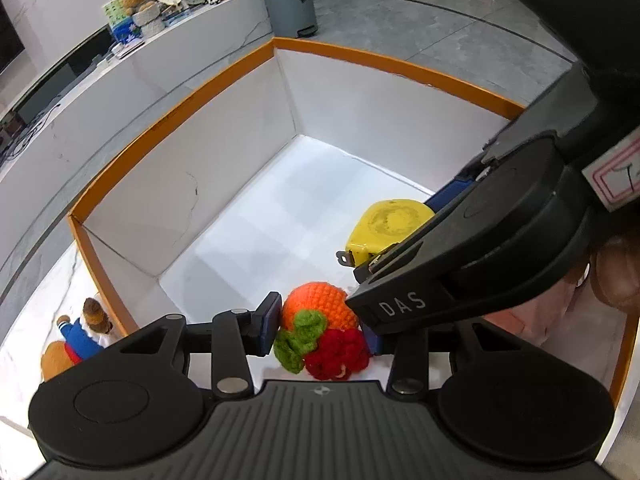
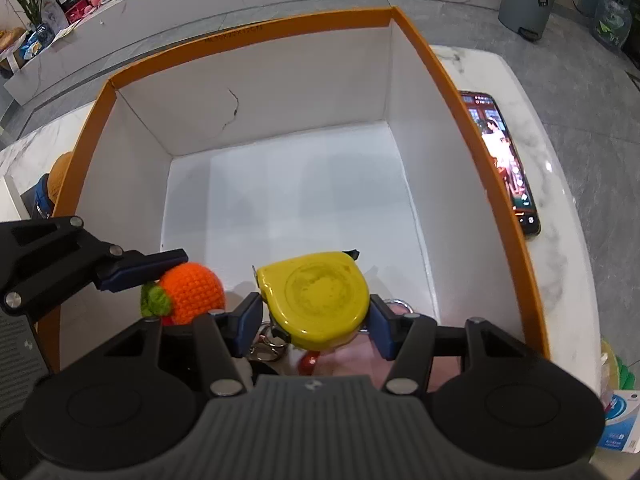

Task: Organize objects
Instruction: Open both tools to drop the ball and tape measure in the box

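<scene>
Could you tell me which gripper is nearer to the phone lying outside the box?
Right. The right gripper, shut on the tape measure, is on the phone's side of the box. The left gripper, holding the crochet fruit, is further away.

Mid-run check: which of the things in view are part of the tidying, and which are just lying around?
In the job:
- crochet fruit, gripped by left gripper
- yellow tape measure, gripped by right gripper
- orange-rimmed box

Lying about:
- phone
- teddy bear
- bin
</scene>
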